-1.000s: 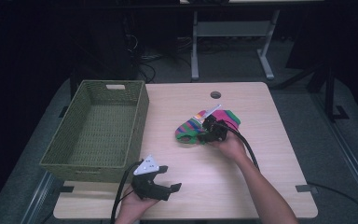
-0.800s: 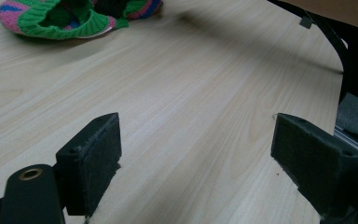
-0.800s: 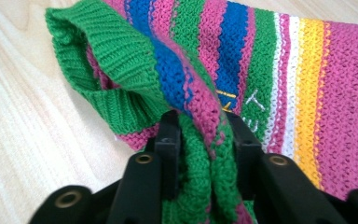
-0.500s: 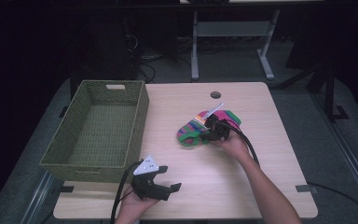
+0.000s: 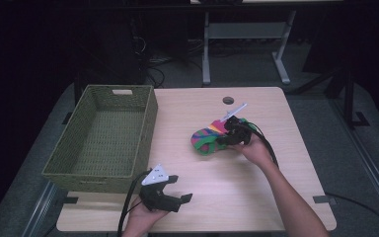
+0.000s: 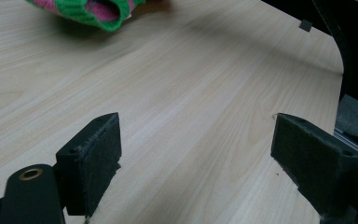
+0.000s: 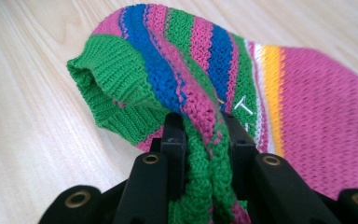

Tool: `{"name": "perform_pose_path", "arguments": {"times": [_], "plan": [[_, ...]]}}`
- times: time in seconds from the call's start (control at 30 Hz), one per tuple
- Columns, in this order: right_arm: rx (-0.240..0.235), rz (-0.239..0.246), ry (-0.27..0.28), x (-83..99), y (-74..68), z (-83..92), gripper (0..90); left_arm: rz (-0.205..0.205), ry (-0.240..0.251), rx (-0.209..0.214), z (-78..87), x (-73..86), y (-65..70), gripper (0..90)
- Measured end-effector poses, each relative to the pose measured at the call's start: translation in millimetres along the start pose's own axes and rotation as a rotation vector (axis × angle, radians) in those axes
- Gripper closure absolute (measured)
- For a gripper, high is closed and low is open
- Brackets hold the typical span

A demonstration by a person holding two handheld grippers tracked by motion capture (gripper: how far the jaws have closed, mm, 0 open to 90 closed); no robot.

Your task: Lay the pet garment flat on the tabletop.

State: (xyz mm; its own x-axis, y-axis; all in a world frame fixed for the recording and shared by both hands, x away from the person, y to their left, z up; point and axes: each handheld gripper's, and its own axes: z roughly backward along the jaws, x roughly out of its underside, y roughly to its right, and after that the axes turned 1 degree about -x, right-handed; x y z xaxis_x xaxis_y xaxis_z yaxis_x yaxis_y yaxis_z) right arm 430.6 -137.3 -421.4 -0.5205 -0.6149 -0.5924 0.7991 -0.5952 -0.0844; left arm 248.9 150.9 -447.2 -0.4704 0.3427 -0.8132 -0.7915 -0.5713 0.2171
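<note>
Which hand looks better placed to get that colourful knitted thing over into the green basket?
The right. Its gripper is shut on the knitted piece, its jaws having just been closing on a fold. The left gripper is open near the table's front edge, holding nothing, though nearer the basket.

One knitted striped garment (image 5: 206, 139), one woven basket (image 5: 101, 136), two grippers.

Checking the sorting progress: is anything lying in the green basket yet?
No, the high view shows the basket holding nothing, while the striped knit sits on the table.
</note>
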Motion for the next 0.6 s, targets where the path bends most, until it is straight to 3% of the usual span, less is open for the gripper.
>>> {"name": "perform_pose_path", "arguments": {"times": [0.47, 0.6], "plan": [[-0.049, -0.077, 0.082, 4.4, 13.2, 38.7, 74.7, 0.022, 0.023, 0.001, 1.7, 0.4, -1.5, 15.8], [-0.049, -0.062, 0.084, 4.1, 14.2, 44.6, 74.7, 0.019, 0.023, 0.0, 1.5, 0.4, -1.3, 15.8]]}}
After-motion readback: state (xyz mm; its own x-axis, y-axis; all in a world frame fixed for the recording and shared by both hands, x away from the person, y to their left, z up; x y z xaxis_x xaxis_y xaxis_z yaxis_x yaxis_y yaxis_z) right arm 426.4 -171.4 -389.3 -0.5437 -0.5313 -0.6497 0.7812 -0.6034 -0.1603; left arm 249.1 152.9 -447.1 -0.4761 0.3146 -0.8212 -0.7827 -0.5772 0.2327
